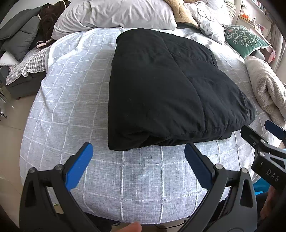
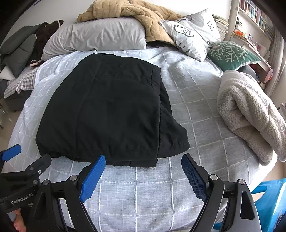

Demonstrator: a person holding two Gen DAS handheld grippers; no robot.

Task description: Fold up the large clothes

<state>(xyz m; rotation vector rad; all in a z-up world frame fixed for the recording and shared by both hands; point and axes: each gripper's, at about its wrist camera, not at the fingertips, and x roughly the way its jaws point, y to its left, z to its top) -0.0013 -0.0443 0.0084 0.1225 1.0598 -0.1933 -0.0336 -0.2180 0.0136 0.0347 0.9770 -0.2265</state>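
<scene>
A large black garment (image 1: 166, 92) lies folded into a thick rectangle on the grey checked bed cover (image 1: 71, 110); it also shows in the right wrist view (image 2: 107, 110). My left gripper (image 1: 138, 151) is open and empty, hovering just short of the garment's near edge. My right gripper (image 2: 143, 162) is open and empty, also just short of the near edge, by the garment's right corner. The right gripper shows at the right edge of the left wrist view (image 1: 259, 135), and the left gripper at the left edge of the right wrist view (image 2: 26, 160).
A folded cream fleece blanket (image 2: 250, 114) lies at the bed's right side. Pillows (image 2: 100, 37), a tan fleece (image 2: 135, 12) and a green cushion (image 2: 230, 53) line the head. Dark clothes pile on a bench (image 1: 23, 44) at left. A blue stool (image 2: 270, 201) stands at the bed's near right.
</scene>
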